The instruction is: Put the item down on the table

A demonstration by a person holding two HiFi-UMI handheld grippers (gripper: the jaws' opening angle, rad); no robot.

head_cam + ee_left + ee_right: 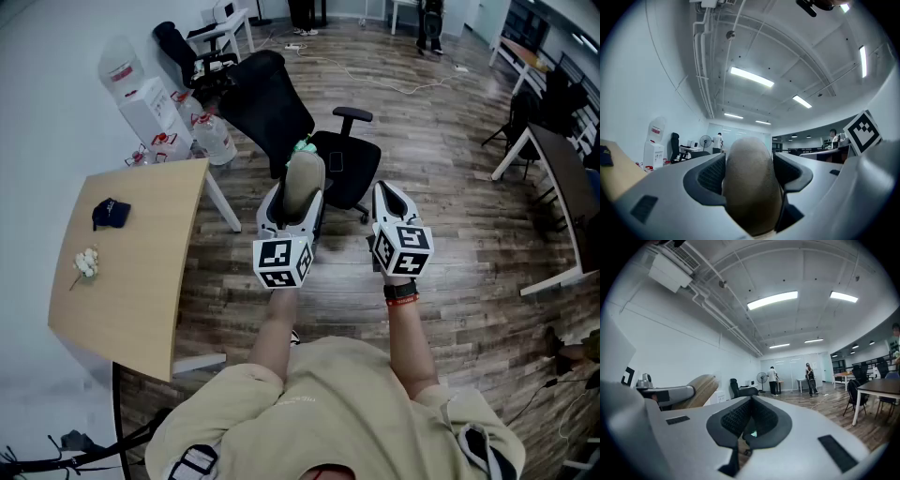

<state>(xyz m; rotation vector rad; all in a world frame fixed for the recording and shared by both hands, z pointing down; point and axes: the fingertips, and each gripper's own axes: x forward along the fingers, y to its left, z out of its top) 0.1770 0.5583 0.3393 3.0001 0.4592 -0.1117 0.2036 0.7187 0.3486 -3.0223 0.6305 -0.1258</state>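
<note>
A tan, rounded oblong item [303, 180] stands upright between the jaws of my left gripper [295, 199], which is shut on it and held in the air right of the wooden table [150, 281]. In the left gripper view the item [751, 183] fills the gap, and both dark pads [711, 176] press its sides. My right gripper [386, 195] hovers beside it, pointing up and away. Its pads [736, 420] meet with nothing held, so this gripper [749, 422] is shut. The item [698, 391] also shows at the left of the right gripper view.
On the table lie a dark blue cap [110, 213] and a small white bunch [86, 262]. A black office chair [281, 112] stands just beyond the grippers. Water bottles and a dispenser [150, 103] stand behind the table. A dark desk [562, 178] is at the right.
</note>
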